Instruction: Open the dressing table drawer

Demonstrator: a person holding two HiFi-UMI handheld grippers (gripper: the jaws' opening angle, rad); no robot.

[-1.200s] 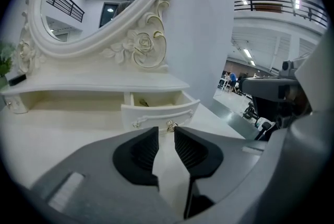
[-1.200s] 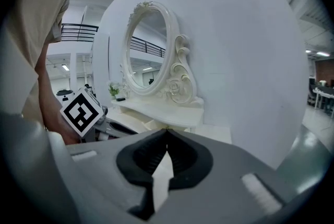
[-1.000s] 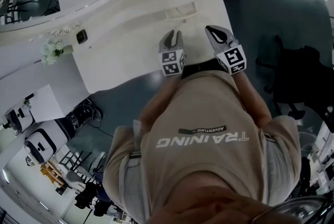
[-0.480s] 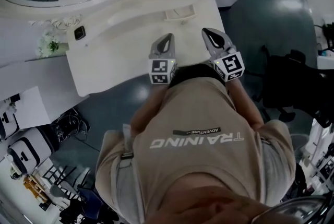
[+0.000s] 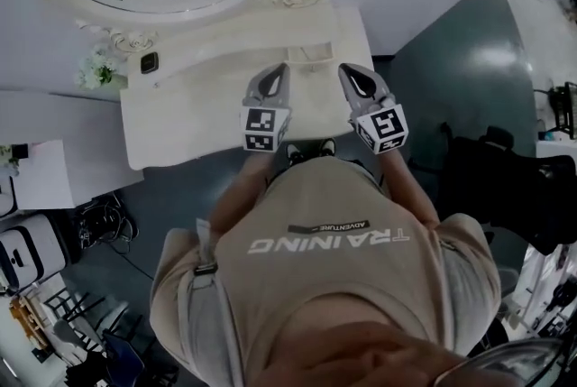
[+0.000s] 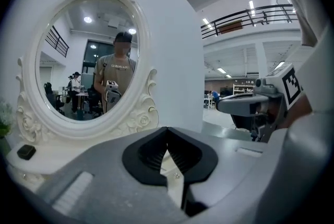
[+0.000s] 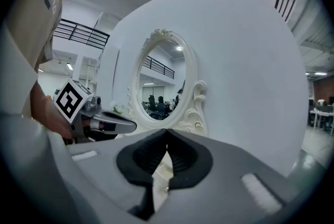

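Dressing table [image 5: 180, 124] w/ small drawer box [image 5: 311, 52]; left claw [image 5: 278, 74] & right claw [image 5: 348, 74] pressed together, empty.

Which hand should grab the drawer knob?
Right, probably, though it's close. The left gripper and right gripper flank the knob, both shut, but the knob lines up dead centre with the right one's jaws.

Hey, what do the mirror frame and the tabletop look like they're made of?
Mirror frame: cream-white, with moulded roses and scrolls and a soft sheen. It is likely painted wood or cast resin, but the look doesn't settle which.
Tabletop: the same cream, smooth and flat, with a matte to satin finish and no visible grain. It is probably painted wood or board.
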